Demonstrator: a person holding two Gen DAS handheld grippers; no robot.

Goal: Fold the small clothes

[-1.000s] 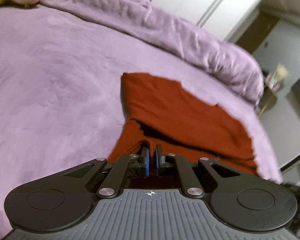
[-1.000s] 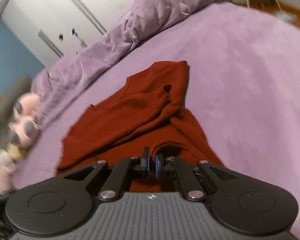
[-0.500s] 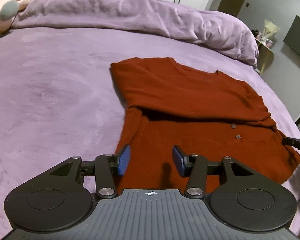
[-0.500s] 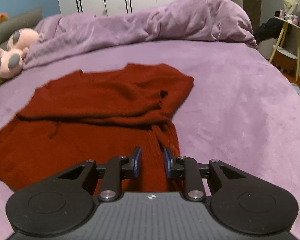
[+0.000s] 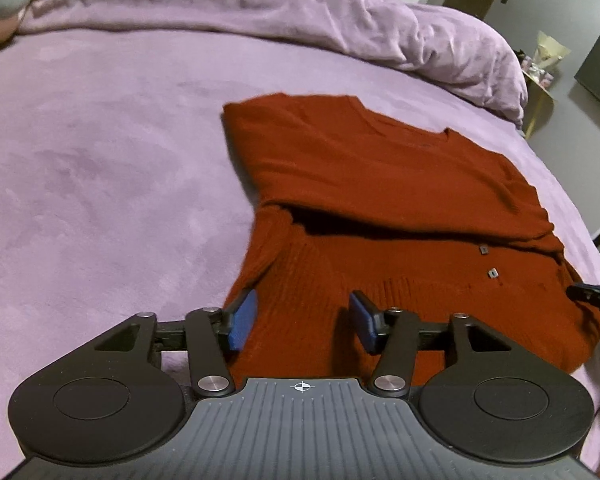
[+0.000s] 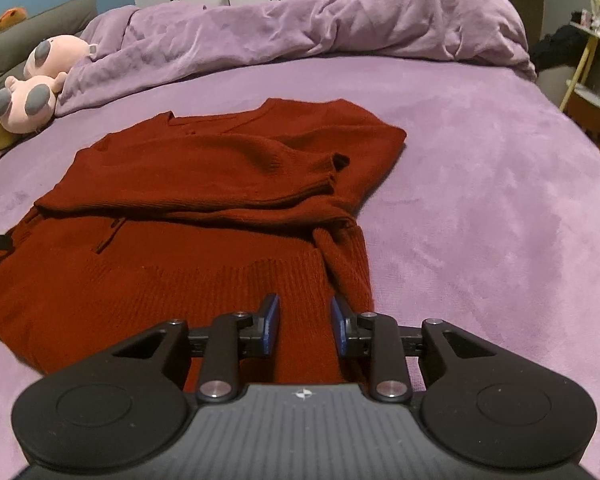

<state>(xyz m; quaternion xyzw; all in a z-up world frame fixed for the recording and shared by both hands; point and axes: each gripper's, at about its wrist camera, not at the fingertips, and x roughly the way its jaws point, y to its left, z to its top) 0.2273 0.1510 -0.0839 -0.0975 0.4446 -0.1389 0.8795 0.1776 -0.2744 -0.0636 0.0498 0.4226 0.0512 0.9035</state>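
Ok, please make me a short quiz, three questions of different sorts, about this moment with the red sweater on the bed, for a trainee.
1. True or false: the left gripper is clamped on the red sweater.
2. Which is wider open? A) left gripper B) right gripper
3. Fill in: the sweater lies on a ____ bed cover.

Key
1. False: its jaws are apart and hold nothing.
2. A
3. purple

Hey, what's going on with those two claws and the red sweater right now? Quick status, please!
Left gripper open, right gripper open, both empty. Red sweater flat on purple bed, sleeves folded across. Nothing in the way.
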